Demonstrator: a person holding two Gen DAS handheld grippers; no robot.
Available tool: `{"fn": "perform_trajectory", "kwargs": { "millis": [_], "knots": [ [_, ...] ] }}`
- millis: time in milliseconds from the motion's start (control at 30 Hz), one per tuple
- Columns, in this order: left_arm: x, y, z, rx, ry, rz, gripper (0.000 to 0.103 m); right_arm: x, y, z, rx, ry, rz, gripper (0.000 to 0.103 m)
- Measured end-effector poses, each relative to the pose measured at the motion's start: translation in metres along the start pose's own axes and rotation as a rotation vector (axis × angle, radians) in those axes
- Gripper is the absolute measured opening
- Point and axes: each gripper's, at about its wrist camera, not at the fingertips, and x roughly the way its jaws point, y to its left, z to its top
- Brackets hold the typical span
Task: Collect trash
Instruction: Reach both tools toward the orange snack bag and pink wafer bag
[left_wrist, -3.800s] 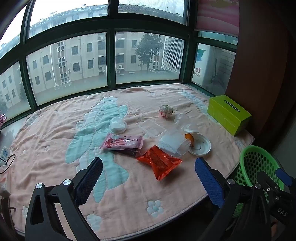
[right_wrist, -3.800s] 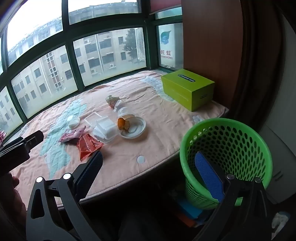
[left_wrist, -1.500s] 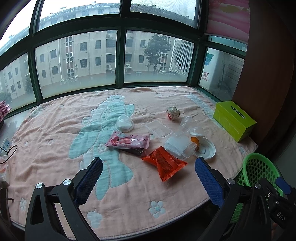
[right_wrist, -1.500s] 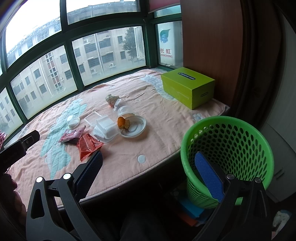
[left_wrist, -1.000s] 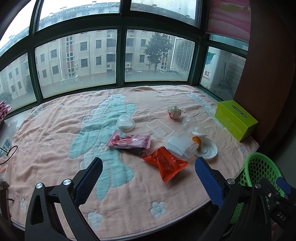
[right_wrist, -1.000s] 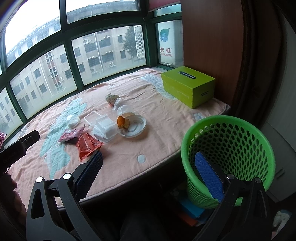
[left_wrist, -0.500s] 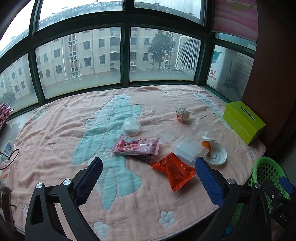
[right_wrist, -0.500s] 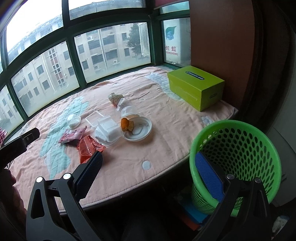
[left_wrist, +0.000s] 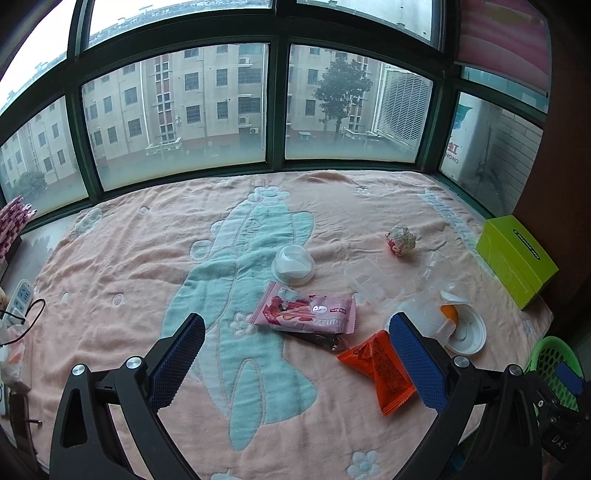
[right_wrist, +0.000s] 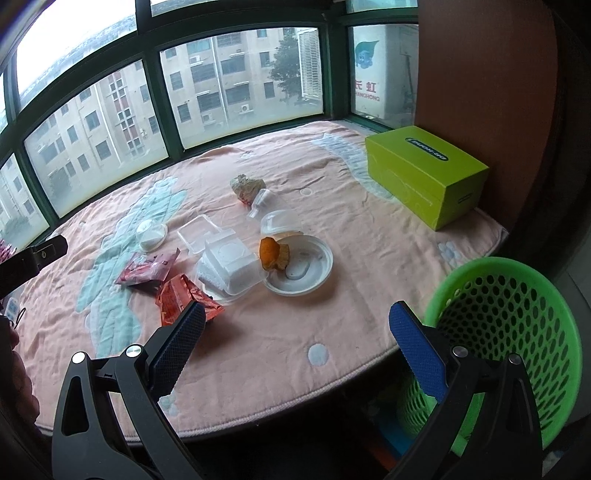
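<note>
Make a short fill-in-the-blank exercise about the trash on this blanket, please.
1. The orange food scrap lies on a white ____.
2. The waste basket beside the bed is ____ in colour.
3. The left gripper and right gripper both stand ____ and hold nothing.
4. The pink wrapper lies partly on a ____ wrapper.

Missing words: plate; green; open; dark

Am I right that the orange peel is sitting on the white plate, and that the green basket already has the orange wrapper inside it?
Not quite. The orange peel does sit on the white plate, but the orange wrapper lies on the pink blanket, not in the green basket. The right wrist view shows this; what can be seen of the basket's inside holds no wrapper.
</note>
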Motion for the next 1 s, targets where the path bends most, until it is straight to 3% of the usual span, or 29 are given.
{"fn": "perform_trajectory", "kwargs": {
  "millis": [633,1000],
  "knots": [
    [0.048,0.039,0.016,-0.049,0.072,0.068,0.097,0.061,0.064,0.007,-0.179,0.095,0.141,0.098],
    [0.083,0.063,0.019,-0.058,0.132,0.029,0.097,0.097,0.105,0.000,-0.322,0.168,0.222,0.097]
  ]
}}
